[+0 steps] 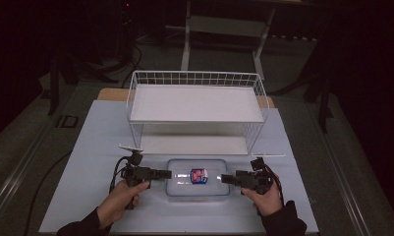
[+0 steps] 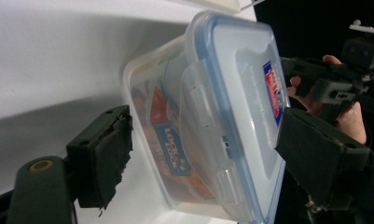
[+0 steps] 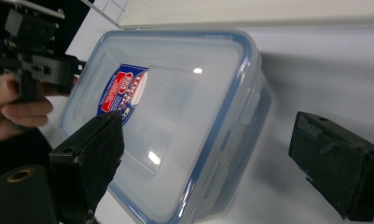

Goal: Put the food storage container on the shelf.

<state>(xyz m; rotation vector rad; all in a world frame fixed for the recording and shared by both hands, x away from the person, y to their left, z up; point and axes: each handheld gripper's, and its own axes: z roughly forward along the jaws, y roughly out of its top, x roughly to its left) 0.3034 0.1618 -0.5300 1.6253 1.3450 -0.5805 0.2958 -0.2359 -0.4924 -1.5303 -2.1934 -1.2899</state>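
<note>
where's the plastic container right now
In the high view the lidded container sits on the white table, near its front edge, between the left tongs and right tongs, before the wire shelf.

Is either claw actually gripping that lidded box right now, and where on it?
Neither. Both the left claw and right claw stand open, jaws straddling the short ends of the clear plastic box with blue-rimmed lid, not yet clamped.

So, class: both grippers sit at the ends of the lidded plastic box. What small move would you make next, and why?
Probably close both grippers on the box. The left gripper and right gripper each have open jaws straddling an end of the lidded plastic box, which sits flat on the table. In the gripper views the jaws stand apart from the box, so nothing is gripped yet.
</note>
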